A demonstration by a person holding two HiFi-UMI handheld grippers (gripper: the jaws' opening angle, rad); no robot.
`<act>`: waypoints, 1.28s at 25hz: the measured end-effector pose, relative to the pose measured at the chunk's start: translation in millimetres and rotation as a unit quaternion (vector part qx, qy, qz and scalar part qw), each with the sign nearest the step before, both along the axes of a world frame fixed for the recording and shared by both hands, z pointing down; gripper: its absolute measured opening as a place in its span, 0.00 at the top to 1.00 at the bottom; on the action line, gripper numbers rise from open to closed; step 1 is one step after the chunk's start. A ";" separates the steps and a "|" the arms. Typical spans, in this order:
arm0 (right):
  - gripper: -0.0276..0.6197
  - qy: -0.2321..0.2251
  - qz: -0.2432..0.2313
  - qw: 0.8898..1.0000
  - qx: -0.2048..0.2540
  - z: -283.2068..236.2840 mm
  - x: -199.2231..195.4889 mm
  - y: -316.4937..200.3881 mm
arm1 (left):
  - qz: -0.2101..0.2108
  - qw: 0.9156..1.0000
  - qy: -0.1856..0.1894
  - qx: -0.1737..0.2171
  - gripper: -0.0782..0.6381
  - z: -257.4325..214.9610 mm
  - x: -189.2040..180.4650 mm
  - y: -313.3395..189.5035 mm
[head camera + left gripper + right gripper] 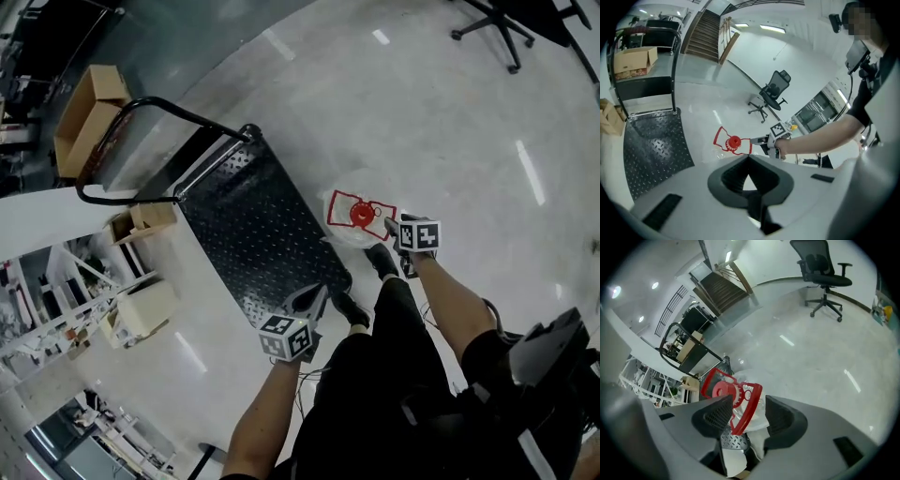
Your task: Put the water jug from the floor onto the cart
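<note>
The water jug point(349, 232) stands upright on the floor point(450, 131), just beside the long edge of the flatbed cart point(248, 225), not yet lifted. The right hand-held gripper point(747, 401) is pitched steeply down at the jug's top, jaws spread wide, and the red carry handle point(740, 420) sits in the gap between them. The pads don't look to be clamping it, so I'd call this lining up for the grab, not a hold.

That handle is the sensible target: the clear body looks too broad and slick for these jaws, while the red frame around the cap gives a thin bar to pinch.

The left hand-held gripper point(748, 157) hangs over the near corner of the cart's deck, jaw tips together with nothing between them. My guess is it waits to steady the jug or the cart.

The studded black deck is bare, and the short hop sideways looks unobstructed.
</note>
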State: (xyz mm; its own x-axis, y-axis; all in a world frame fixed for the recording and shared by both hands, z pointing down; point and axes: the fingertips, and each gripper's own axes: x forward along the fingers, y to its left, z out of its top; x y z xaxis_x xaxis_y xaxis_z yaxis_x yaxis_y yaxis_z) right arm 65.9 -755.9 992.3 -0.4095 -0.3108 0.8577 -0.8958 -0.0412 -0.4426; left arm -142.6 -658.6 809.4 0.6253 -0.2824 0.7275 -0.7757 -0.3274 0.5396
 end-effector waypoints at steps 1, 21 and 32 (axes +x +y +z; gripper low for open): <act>0.65 -0.002 0.005 1.000 -0.009 9.7 -1.2 1.6 | -0.009 1.000 -0.004 -0.003 0.90 3.3 -5.1 -1.4; 0.89 -0.056 -0.006 0.996 -0.062 -0.6 -56.7 -15.9 | -0.181 0.983 -0.009 0.007 0.90 -28.2 -68.3 41.2; 0.89 -0.082 -0.141 0.987 0.006 -129.5 -169.8 -19.5 | -0.273 0.957 -0.015 0.096 0.90 -80.1 -141.8 92.7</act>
